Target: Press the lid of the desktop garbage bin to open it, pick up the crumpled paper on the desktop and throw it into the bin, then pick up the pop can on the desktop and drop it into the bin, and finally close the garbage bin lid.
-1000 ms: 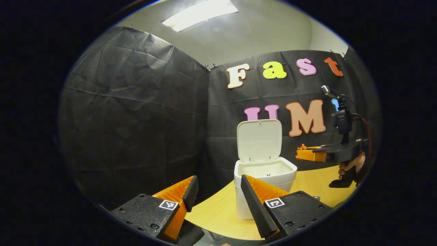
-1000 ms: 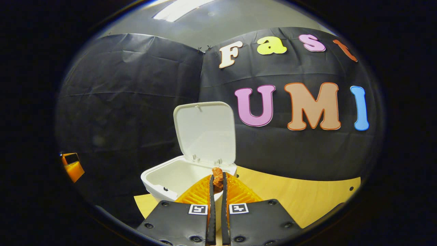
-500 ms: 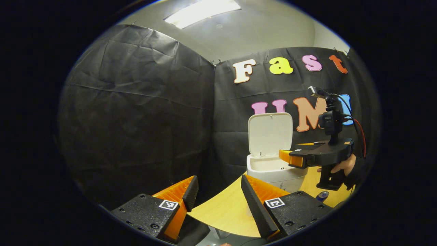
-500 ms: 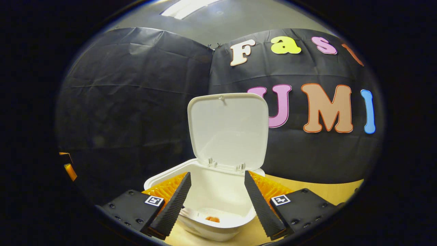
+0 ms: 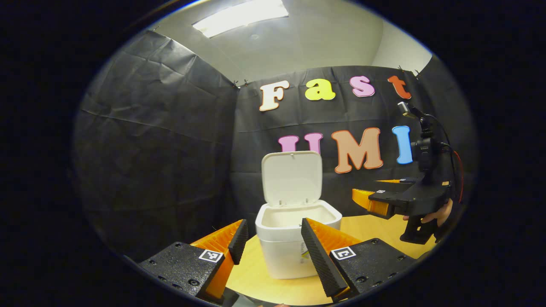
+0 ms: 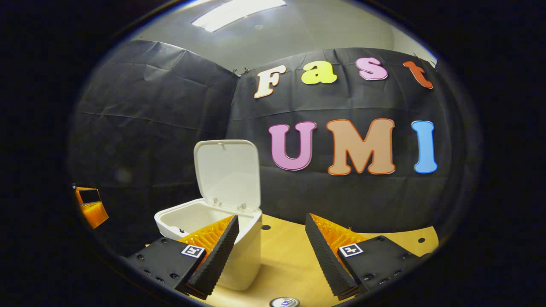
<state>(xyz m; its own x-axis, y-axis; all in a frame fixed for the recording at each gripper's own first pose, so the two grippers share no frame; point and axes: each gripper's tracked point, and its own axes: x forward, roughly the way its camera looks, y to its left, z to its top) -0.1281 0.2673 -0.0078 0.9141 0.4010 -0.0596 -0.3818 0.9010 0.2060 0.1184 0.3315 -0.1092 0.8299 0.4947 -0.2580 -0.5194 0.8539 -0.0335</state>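
On a wooden table (image 6: pixel 294 256) stands a white garbage bin (image 5: pixel 294 241) with its lid (image 5: pixel 292 177) raised upright, the left gripper (image 5: pixel 273 251) and right gripper (image 6: pixel 271 251) both spread wide and empty near it, and the pop can (image 6: pixel 284 302) below the right gripper.
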